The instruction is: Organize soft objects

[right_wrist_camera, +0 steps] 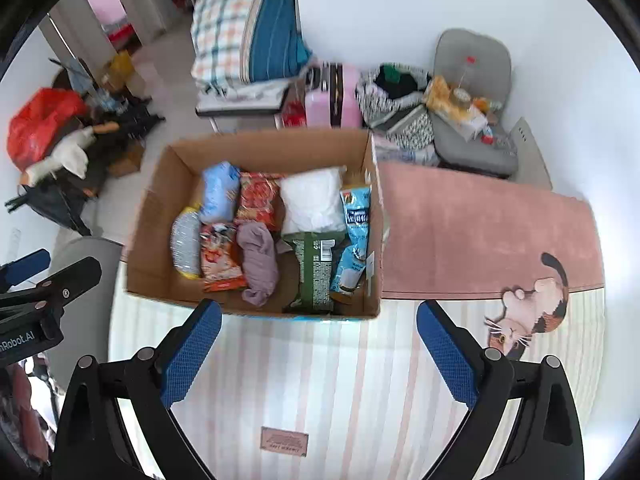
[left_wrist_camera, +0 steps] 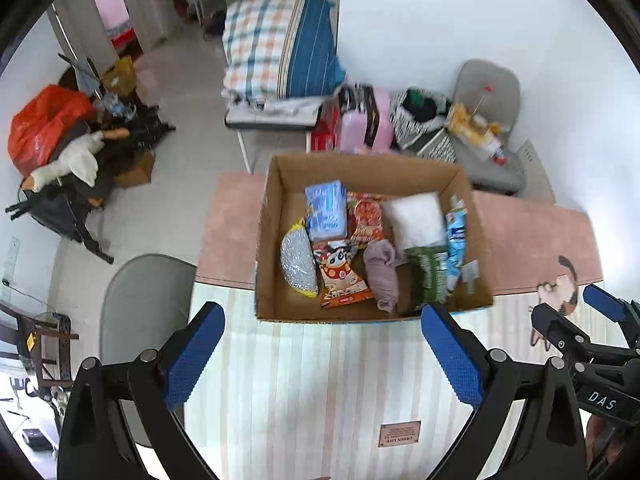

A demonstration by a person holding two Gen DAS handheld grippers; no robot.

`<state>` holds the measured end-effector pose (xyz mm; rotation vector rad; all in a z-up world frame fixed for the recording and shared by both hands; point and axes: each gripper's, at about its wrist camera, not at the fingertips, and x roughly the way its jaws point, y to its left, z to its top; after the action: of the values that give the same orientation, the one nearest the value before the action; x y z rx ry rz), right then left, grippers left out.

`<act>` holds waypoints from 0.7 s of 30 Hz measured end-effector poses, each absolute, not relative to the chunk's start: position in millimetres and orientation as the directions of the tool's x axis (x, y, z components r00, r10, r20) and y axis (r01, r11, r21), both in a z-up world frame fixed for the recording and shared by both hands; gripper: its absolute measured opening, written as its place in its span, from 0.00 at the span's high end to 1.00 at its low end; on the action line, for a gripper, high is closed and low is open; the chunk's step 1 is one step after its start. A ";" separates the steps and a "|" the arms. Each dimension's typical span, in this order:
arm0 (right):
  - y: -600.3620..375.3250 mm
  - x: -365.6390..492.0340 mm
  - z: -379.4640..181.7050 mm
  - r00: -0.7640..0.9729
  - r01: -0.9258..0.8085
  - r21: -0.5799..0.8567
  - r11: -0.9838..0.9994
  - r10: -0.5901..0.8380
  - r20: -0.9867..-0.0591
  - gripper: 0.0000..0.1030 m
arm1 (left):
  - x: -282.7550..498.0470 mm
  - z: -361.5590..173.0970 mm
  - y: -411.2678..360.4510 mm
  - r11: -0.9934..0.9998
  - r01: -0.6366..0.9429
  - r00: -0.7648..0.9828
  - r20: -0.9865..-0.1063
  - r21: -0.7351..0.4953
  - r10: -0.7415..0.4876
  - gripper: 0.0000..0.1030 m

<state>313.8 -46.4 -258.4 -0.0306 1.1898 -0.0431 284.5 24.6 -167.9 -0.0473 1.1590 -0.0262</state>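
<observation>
A cardboard box stands on the table and holds several soft things: a blue tissue pack, a white pad, a mauve cloth, a silver scrubber, red snack bags, a green pack and a light-blue pouch. My left gripper is open and empty, just in front of the box. My right gripper is open and empty, also in front of the box; it also shows at the right of the left wrist view.
The table carries a striped cloth and a pink mat with a cat picture. Behind stand a grey chair with clutter, a pink suitcase, folded bedding and a grey chair at the left.
</observation>
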 end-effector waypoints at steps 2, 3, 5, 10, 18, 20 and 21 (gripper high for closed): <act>-45.7 293.2 -235.4 0.407 0.021 -0.039 0.999 -0.045 -0.912 0.03 | 266.6 -147.1 23.8 0.999 0.001 0.436 -0.899 -0.042 -0.038 0.02; -45.1 285.4 -226.1 0.420 0.021 -0.036 0.999 -0.041 -0.906 0.03 | 259.2 -139.1 23.7 0.999 0.001 0.449 -0.893 -0.041 -0.037 0.02; -42.3 263.4 -205.1 0.452 0.021 -0.032 0.999 -0.038 -0.891 0.03 | 241.9 -121.2 23.8 0.999 0.001 0.477 -0.878 -0.044 -0.039 0.02; -34.8 214.3 -163.0 0.514 0.022 -0.029 0.999 -0.036 -0.857 0.03 | 199.7 -83.2 26.0 0.999 0.002 0.533 -0.845 -0.050 -0.043 0.02; -27.1 137.4 -102.8 0.612 0.029 -0.037 0.999 -0.047 -0.789 0.03 | 148.1 -50.3 29.7 0.997 0.012 0.561 -0.825 -0.070 -0.065 0.02; -25.5 120.4 -90.0 0.628 0.027 -0.045 0.999 -0.052 -0.777 0.03 | 137.1 -42.3 29.6 0.997 0.016 0.572 -0.817 -0.074 -0.070 0.02; -24.9 115.1 -85.5 0.632 0.024 -0.045 0.999 -0.050 -0.774 0.03 | 134.0 -39.5 29.4 0.997 0.019 0.578 -0.813 -0.071 -0.069 0.02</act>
<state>115.1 -24.9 -85.5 -0.0314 0.8863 -0.0425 134.0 29.4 -39.5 -0.0567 0.9532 -0.0516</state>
